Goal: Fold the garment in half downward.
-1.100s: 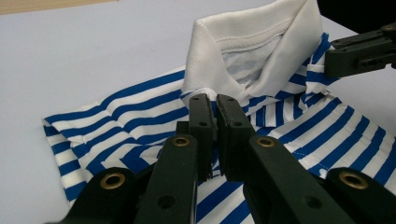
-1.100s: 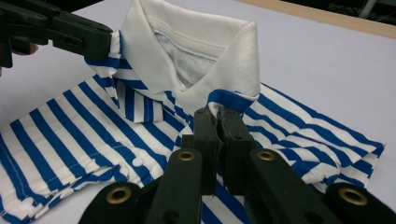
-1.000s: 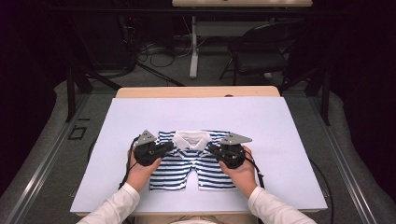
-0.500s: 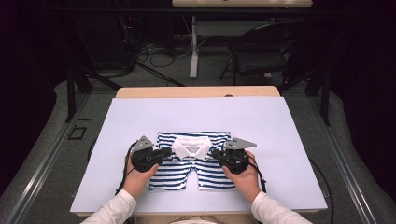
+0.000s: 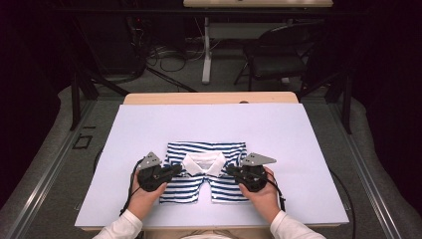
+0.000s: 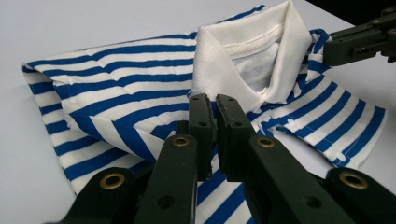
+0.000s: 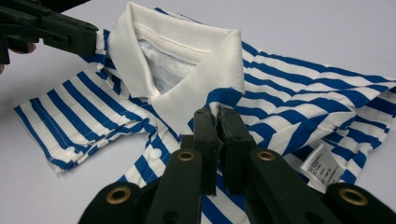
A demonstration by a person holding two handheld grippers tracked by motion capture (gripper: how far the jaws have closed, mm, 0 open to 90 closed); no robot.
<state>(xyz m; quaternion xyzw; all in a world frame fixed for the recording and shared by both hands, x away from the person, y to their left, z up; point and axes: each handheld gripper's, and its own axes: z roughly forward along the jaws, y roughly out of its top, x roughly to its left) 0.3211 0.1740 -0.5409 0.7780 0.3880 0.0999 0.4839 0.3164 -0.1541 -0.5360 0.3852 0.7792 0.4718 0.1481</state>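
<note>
On the table (image 5: 149, 124), both clenched hand-held grippers pinch the folded blue-striped, white-collared shirt (image 5: 205, 149).

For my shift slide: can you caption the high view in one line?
Both hand-held grippers, left gripper and right gripper, shut on the folded blue-striped polo shirt beside its white collar.

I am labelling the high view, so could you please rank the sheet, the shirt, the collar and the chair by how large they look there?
1. Sheet, by far the largest.
2. Shirt and chair look about alike; the chair stands farther from the camera, so I will not rank them.
3. Collar, the smallest.
</note>
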